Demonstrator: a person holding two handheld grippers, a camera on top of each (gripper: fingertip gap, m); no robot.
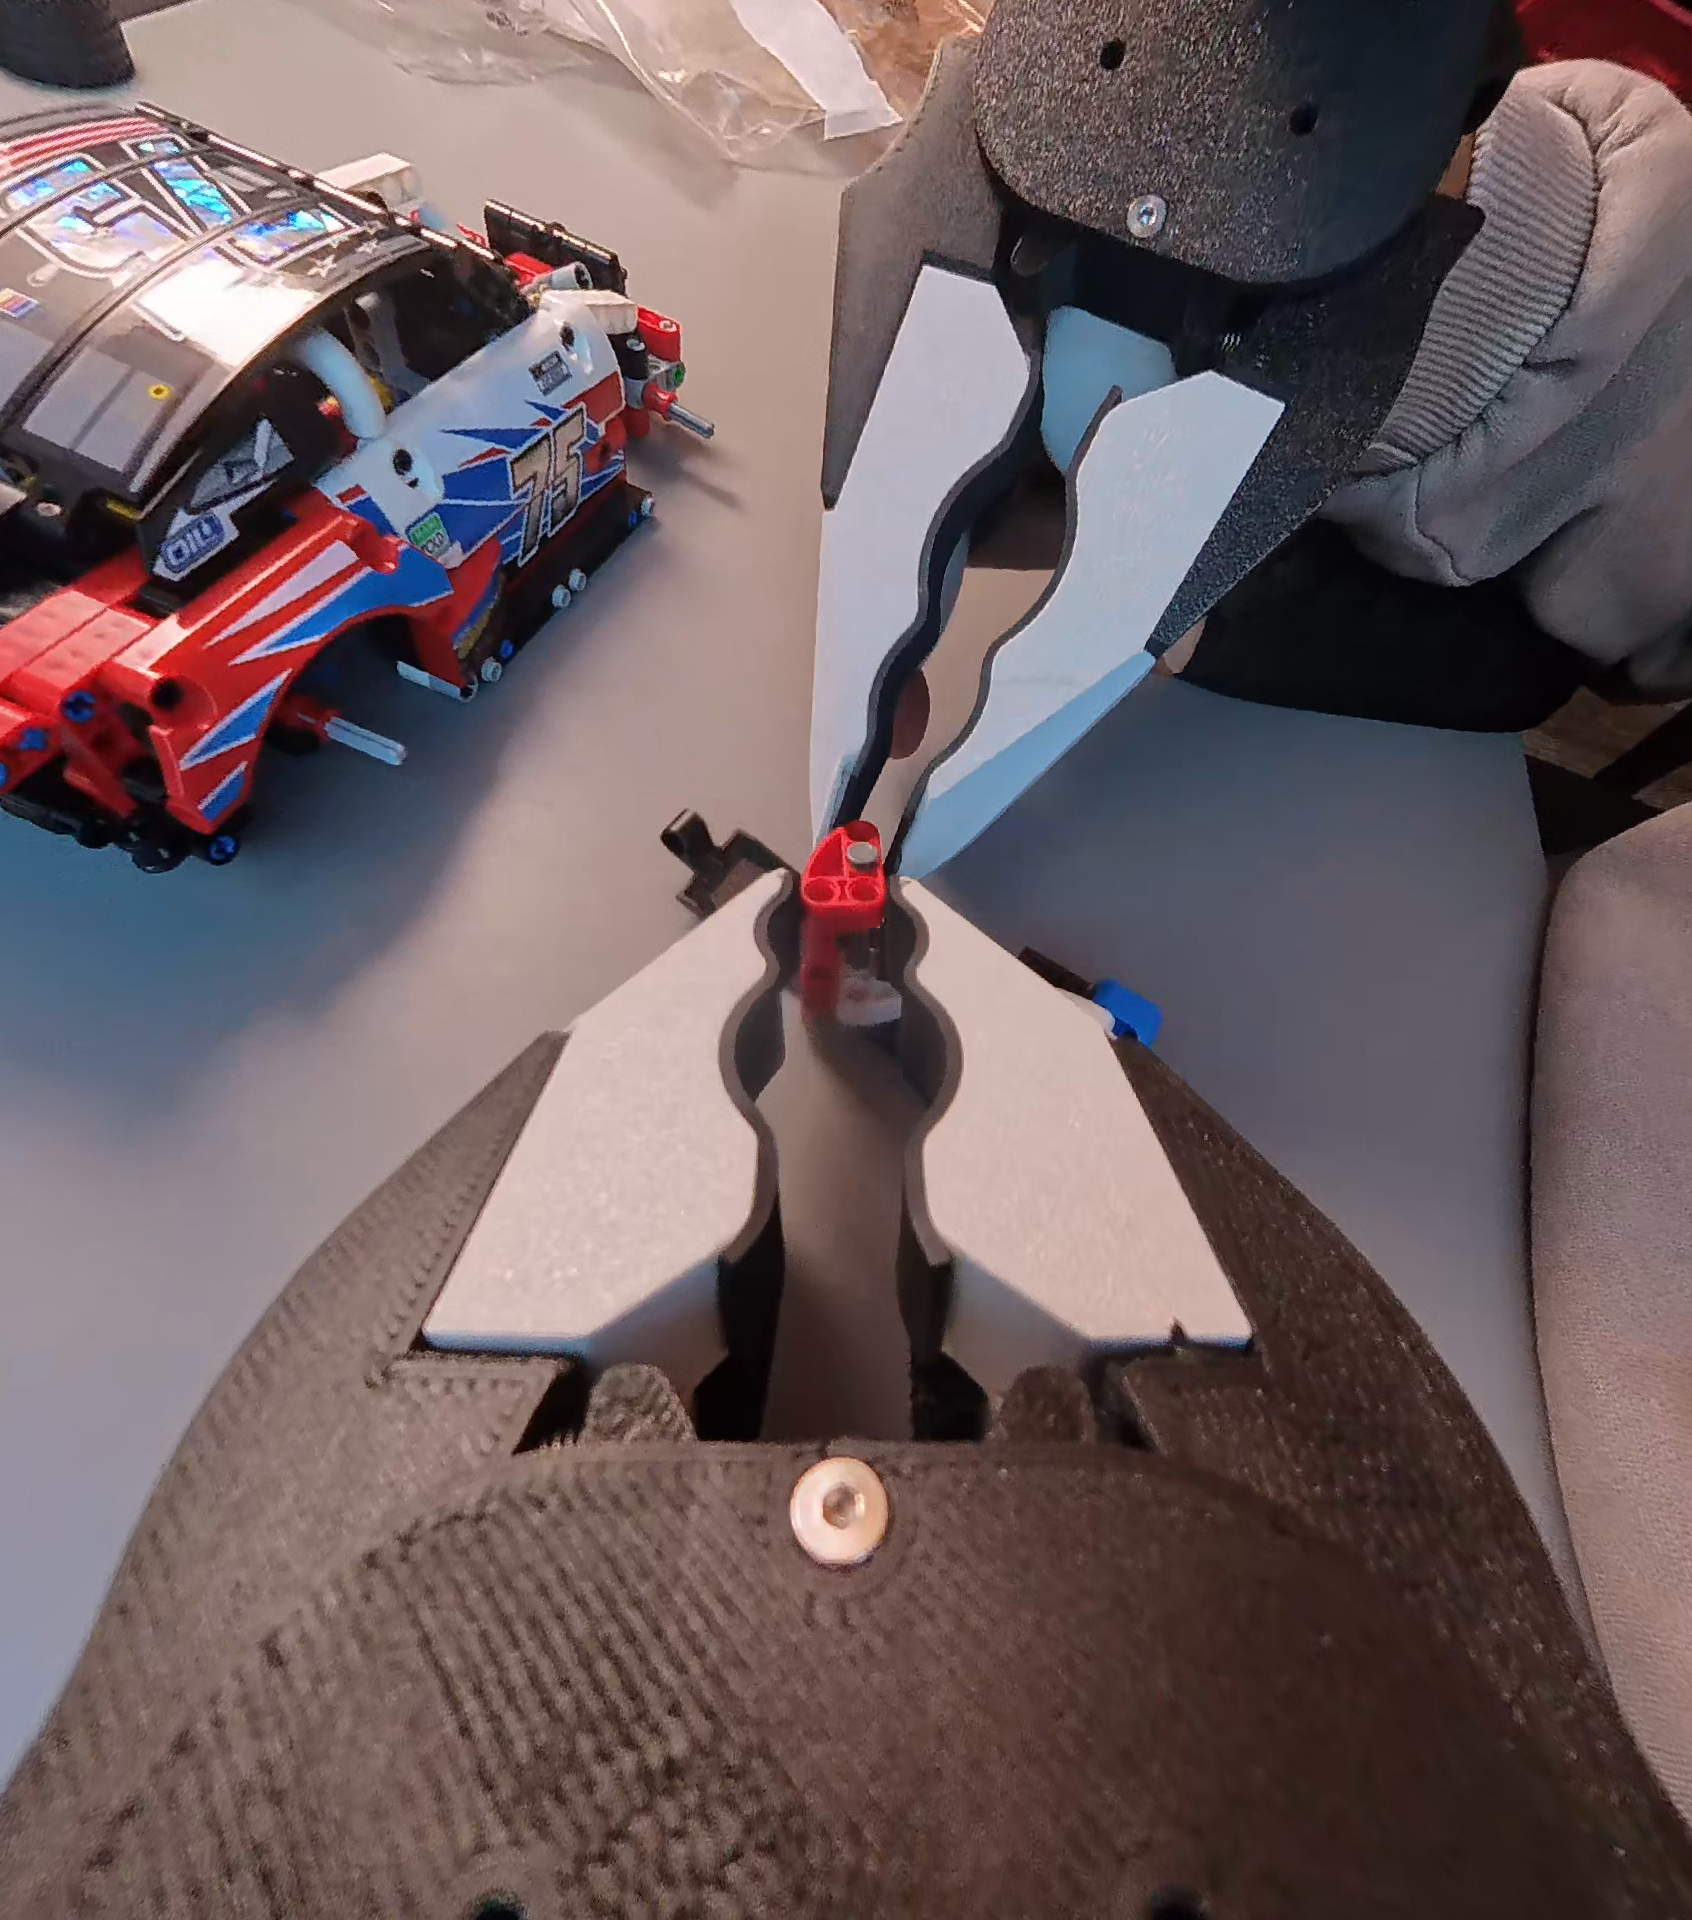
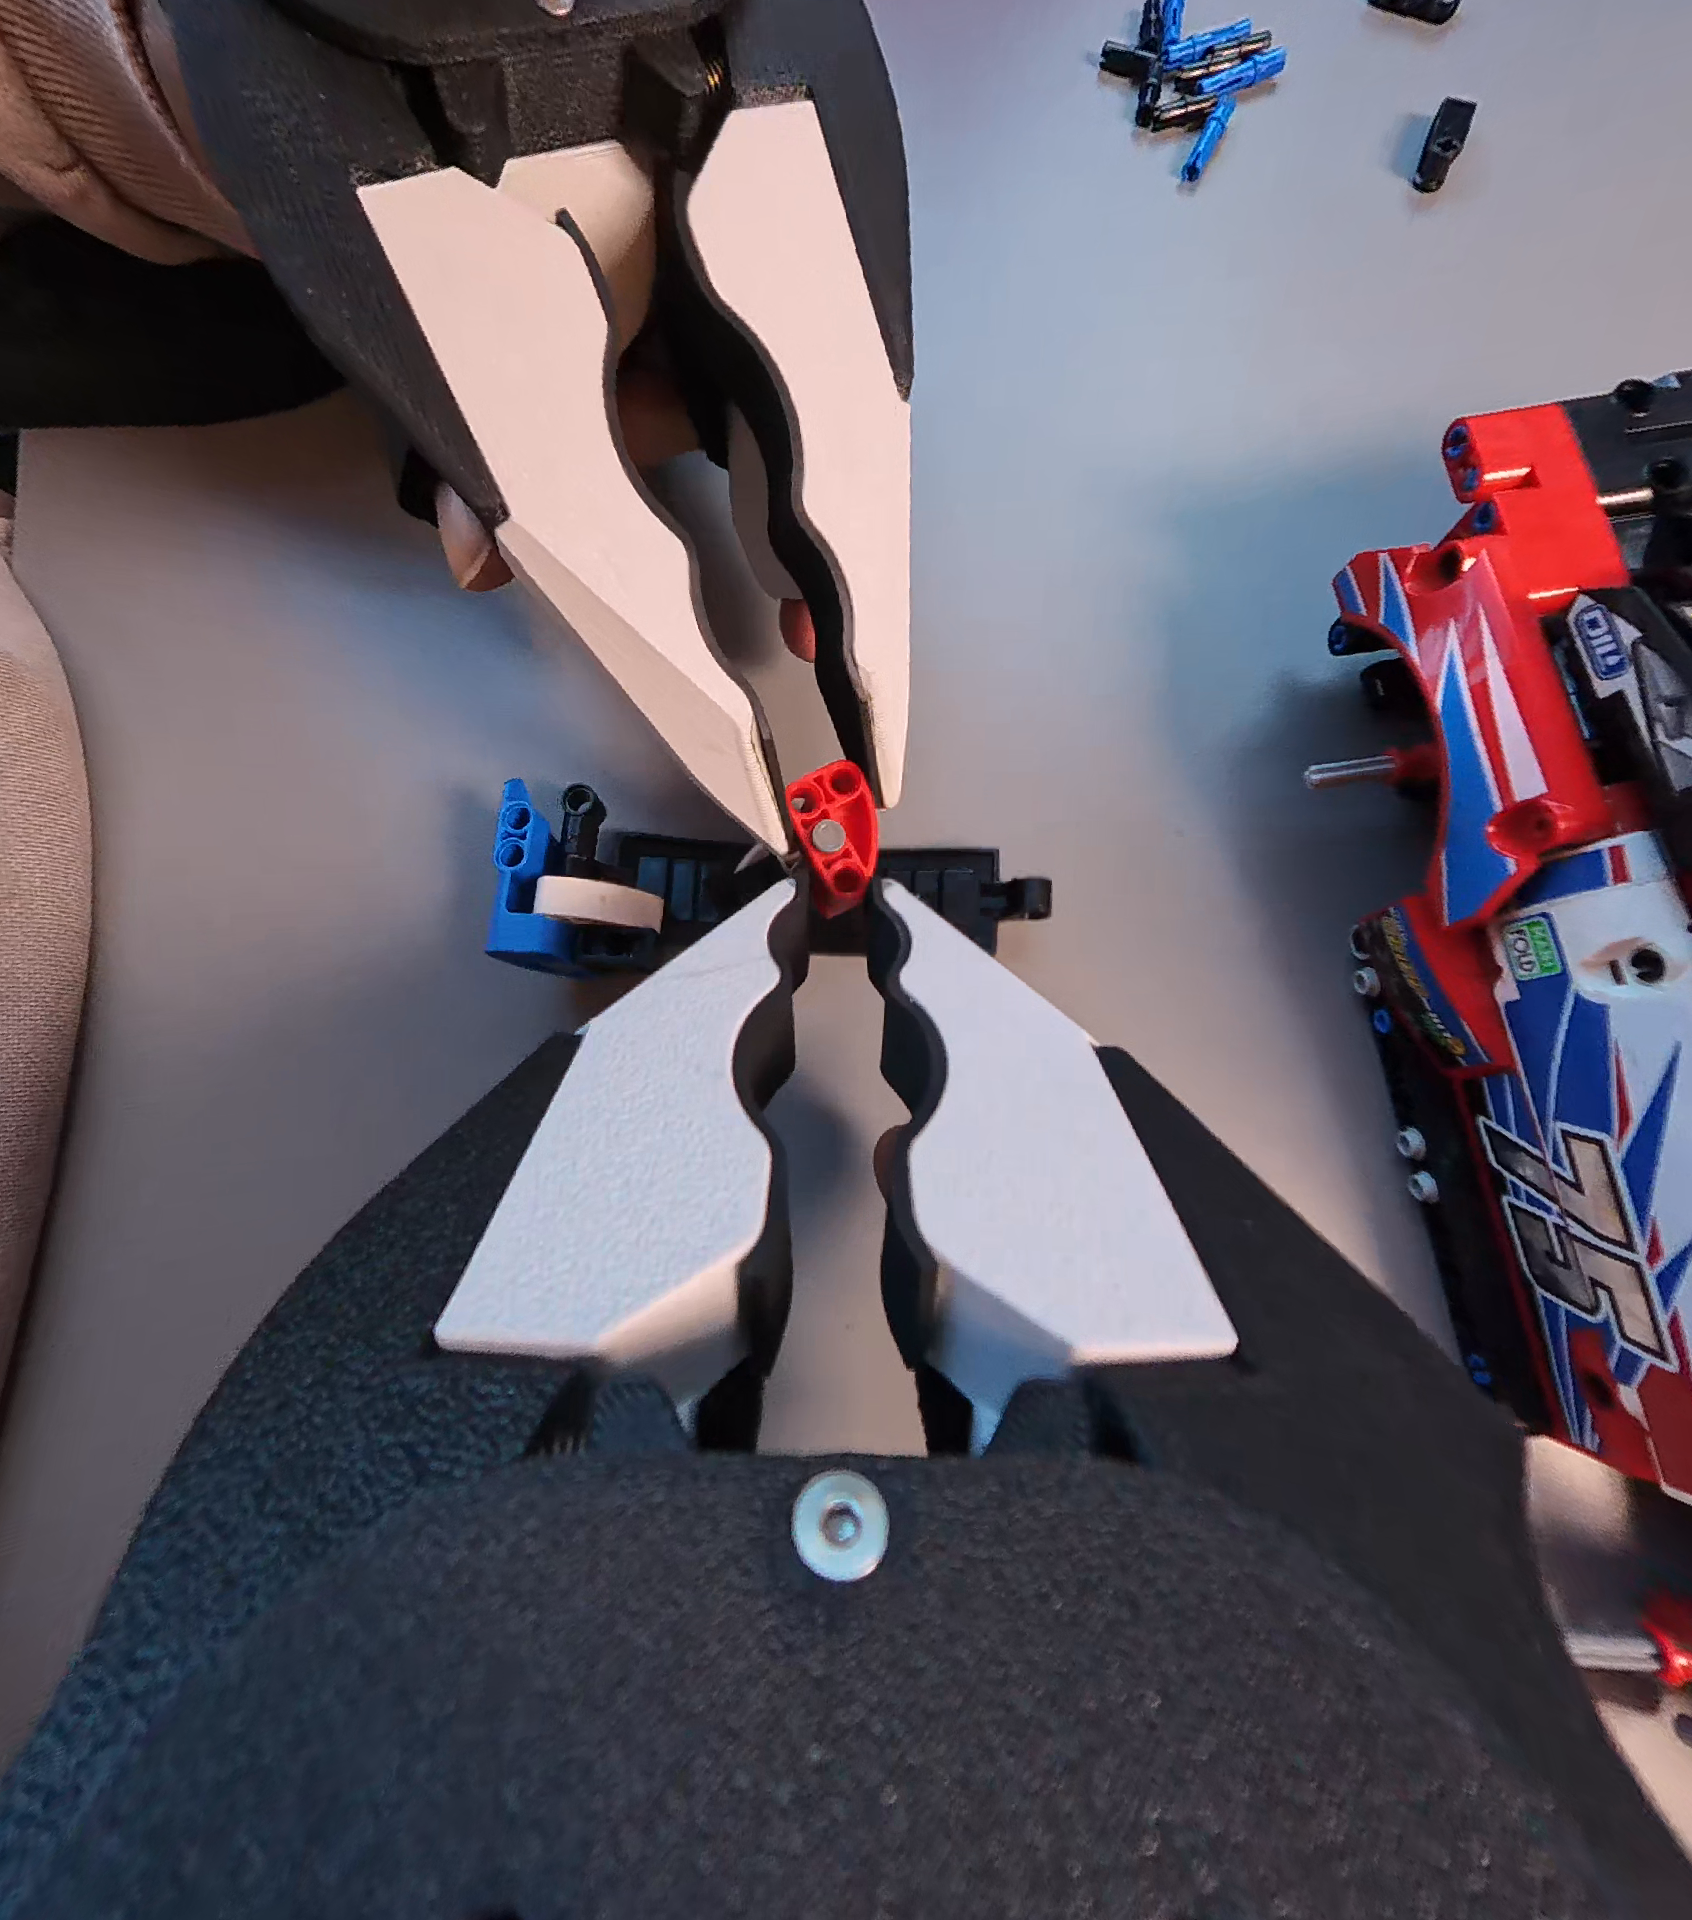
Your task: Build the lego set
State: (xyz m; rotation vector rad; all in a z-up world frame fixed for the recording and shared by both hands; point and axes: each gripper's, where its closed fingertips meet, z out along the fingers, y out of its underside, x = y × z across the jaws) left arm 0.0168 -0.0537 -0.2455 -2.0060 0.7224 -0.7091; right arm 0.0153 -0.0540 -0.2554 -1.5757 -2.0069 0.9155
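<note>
Between the two sets of fingertips, near the middle of the grey table (image 2: 1133,436), a small red lego piece (image 2: 829,836) is standing up off a black sub-assembly (image 2: 935,878). Its long axis is running up from the table toward the cameras, with a grey pin end showing in one of its holes. The black sub-assembly is lying flat, its long axis running left to right in the right wrist view, with a blue piece (image 2: 515,883) and a white round part (image 2: 598,902) at one end.

The left gripper (image 1: 842,914) is holding the red piece narrowly between its tips in its own view. The right gripper (image 2: 837,914) is sitting narrowed at the base of the red piece; whether it is actually gripping is not clear.

The lego race car (image 1: 229,468) is resting well apart on the table, its red nose pointing toward the near table edge in the left wrist view. Bare table is lying open between car and grippers. Loose blue and black pins (image 2: 1195,83) are lying far off, and a clear plastic bag (image 1: 717,62) is sitting beyond the car.
</note>
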